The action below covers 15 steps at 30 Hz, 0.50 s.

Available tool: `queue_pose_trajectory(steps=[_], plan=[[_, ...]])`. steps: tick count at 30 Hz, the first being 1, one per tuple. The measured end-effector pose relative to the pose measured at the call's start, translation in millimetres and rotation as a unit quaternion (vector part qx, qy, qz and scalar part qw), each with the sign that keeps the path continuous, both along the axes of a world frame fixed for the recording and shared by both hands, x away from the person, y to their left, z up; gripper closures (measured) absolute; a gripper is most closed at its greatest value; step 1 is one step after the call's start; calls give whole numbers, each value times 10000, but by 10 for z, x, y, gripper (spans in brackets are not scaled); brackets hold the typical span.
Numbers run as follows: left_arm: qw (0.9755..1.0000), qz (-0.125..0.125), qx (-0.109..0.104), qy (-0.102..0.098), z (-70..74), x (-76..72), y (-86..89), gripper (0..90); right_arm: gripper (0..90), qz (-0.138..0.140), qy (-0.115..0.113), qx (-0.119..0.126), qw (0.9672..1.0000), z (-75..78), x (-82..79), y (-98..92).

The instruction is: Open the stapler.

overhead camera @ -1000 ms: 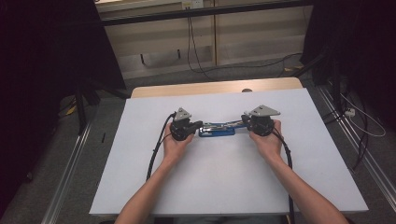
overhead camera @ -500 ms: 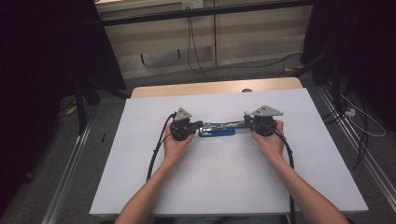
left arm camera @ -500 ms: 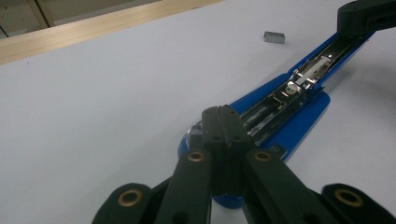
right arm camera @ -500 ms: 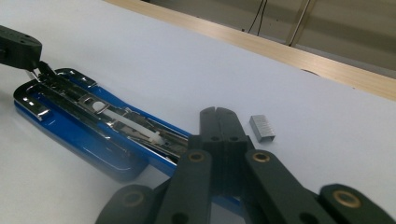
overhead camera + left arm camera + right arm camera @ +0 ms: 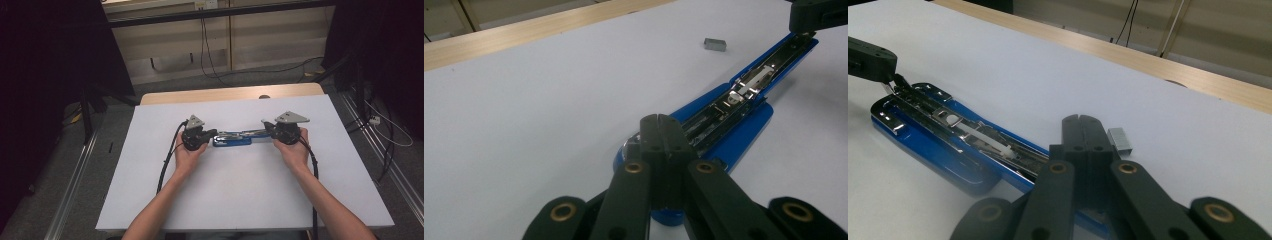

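Observation:
A blue stapler (image 5: 232, 141) lies swung open flat on the white table top (image 5: 240, 190), its chrome staple channel (image 5: 744, 90) facing up. My left gripper (image 5: 212, 134) rests at the stapler's left end, its jaws pressed together over the rounded blue end (image 5: 663, 122). My right gripper (image 5: 267, 131) is at the right end, jaws likewise together over the blue arm (image 5: 1083, 122). Neither pair of jaws has anything between its tips. In the left gripper view the right gripper (image 5: 819, 15) touches the stapler's far tip. In the right gripper view the left gripper (image 5: 868, 60) sits on the far chrome end (image 5: 893, 107).
A small grey block of staples (image 5: 1120, 138) lies on the table just beyond the right gripper (image 5: 715, 44). A wooden strip (image 5: 230, 94) runs along the table's far edge, with cables and dark stands on the floor behind it.

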<state>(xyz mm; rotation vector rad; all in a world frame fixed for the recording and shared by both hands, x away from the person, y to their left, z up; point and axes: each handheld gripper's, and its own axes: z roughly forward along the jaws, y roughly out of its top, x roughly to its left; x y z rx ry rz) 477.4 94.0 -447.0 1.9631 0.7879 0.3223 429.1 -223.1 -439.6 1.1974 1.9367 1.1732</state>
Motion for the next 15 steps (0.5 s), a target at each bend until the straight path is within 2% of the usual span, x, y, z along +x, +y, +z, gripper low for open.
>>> queue_pose_trajectory(steps=[7,9,15], plan=[[10000,-10,-22,-26,13,1,3,900,900,103,-1,56,9999,14,-19,-18],[10000,-11,-76,-25,19,-2,2,900,900,146,7,108,9998,12,-18,-25],[10000,-36,-42,-79,45,-11,-1,881,900,166,52,270,9995,-16,-18,-72]])
